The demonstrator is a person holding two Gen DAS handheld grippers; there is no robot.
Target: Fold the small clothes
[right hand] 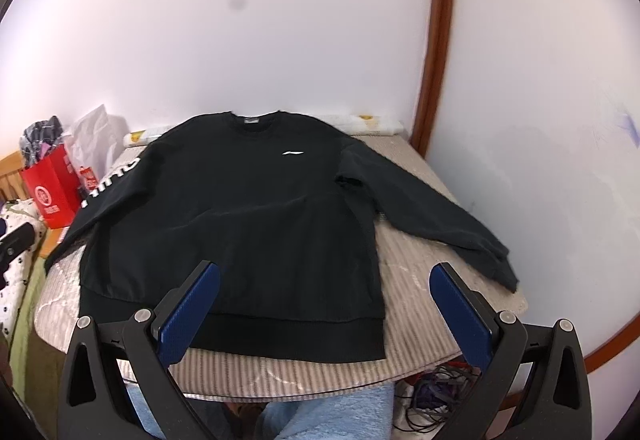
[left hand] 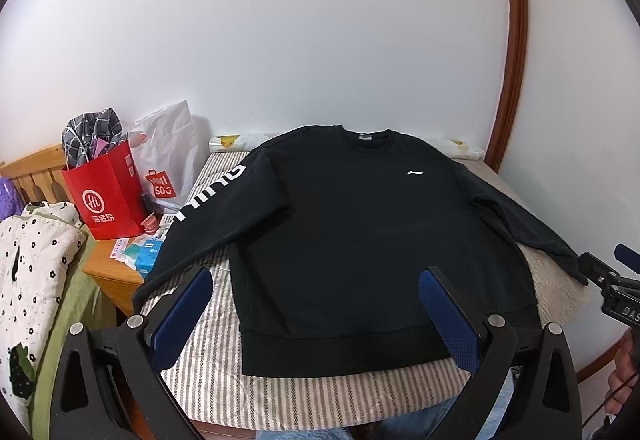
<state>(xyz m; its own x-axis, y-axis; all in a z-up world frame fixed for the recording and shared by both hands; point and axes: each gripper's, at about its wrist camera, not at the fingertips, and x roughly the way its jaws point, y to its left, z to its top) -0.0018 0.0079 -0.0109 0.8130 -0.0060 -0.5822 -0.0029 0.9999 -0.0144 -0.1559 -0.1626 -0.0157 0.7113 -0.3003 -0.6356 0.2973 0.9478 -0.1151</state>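
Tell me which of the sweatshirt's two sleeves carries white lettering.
The sleeve on the image-left side, nearest the red bag, has large white letters along it. The other sleeve, toward the wall, is plain black.

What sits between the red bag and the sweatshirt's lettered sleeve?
In the left wrist view, a white Miniso bag stands between the red bag and the sweatshirt, with small packets on the nightstand below.

sweatshirt (left hand: 360, 232) left cuff hidden by jaws, sleeve lettering partly hidden
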